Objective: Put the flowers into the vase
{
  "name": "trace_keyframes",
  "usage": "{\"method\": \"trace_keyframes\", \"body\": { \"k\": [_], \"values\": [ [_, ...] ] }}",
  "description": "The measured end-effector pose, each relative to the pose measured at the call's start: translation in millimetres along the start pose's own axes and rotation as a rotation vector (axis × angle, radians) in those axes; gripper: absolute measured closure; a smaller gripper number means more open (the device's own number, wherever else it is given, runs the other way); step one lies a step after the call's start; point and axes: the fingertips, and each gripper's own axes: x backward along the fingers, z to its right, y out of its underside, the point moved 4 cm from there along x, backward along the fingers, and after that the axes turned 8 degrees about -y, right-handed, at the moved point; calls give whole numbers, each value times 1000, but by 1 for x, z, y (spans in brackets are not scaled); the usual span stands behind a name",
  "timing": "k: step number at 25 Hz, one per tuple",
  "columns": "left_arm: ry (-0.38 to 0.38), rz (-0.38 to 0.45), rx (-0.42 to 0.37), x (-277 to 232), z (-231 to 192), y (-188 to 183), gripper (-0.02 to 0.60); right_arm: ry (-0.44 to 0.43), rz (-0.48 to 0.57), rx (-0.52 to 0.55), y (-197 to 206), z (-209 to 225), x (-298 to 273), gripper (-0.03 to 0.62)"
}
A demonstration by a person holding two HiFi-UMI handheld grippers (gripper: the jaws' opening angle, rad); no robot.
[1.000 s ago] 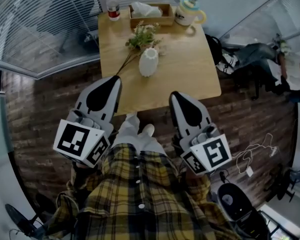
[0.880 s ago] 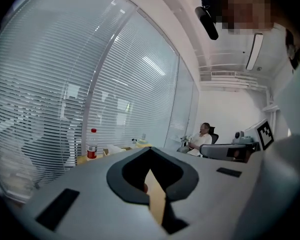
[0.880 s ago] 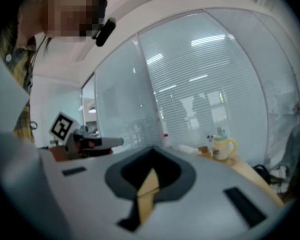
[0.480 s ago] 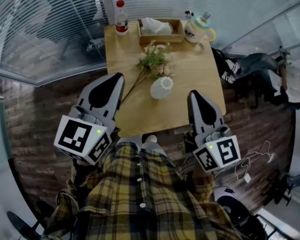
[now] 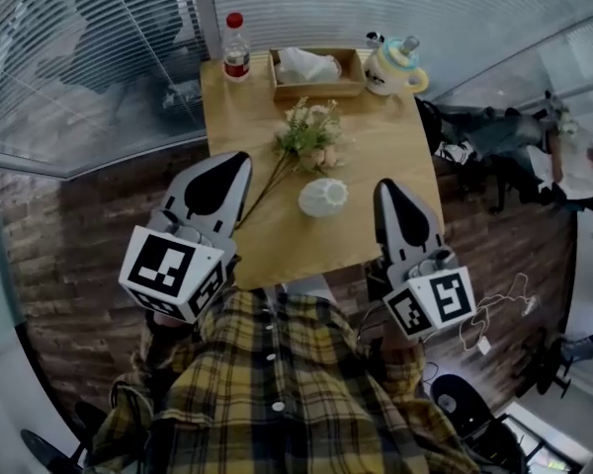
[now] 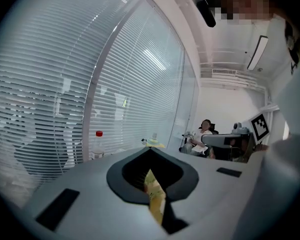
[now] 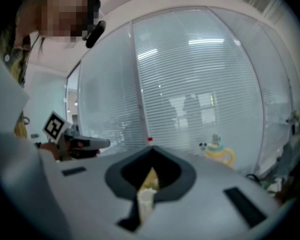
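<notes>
A bunch of green-leaved flowers (image 5: 307,136) lies on the wooden table (image 5: 376,166), its long stems (image 5: 264,190) running toward the near left edge. A white vase (image 5: 323,197) stands just in front of the blooms. My left gripper (image 5: 239,162) is shut and empty, its tip beside the stem ends at the table's left edge. My right gripper (image 5: 387,188) is shut too, to the right of the vase near the table's front right corner. In the left gripper view only the shut gripper (image 6: 151,152) and blinds show. The right gripper (image 7: 151,151) shows a sliver of vase through its slit.
At the table's far edge stand a red-capped water bottle (image 5: 236,47), a wooden tissue box (image 5: 314,71) and a yellow-handled jug (image 5: 395,65). Glass walls with blinds (image 5: 99,57) close in the back and left. A person (image 5: 534,146) sits at the right.
Both grippers have moved forward from short of the table's near edge to alongside the vase and stems. The table now lies closer beneath the head view.
</notes>
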Motion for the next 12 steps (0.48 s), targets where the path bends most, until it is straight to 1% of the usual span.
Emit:
{"method": "trace_keyframes", "body": {
  "k": [3,7,10,12],
  "values": [
    [3,-22,12,-5,3,9,572,0,-19,-3,3,5,-2,582],
    [-3,-34,8,-11,7,17,572,-17,-34,4,6,10,-5,582],
    [-19,-58,5,-16,12,23,572,-42,-43,6,5,15,-8,582],
    [-35,-59,-2,-19,14,24,572,-61,-48,6,5,19,-12,582]
  ]
}}
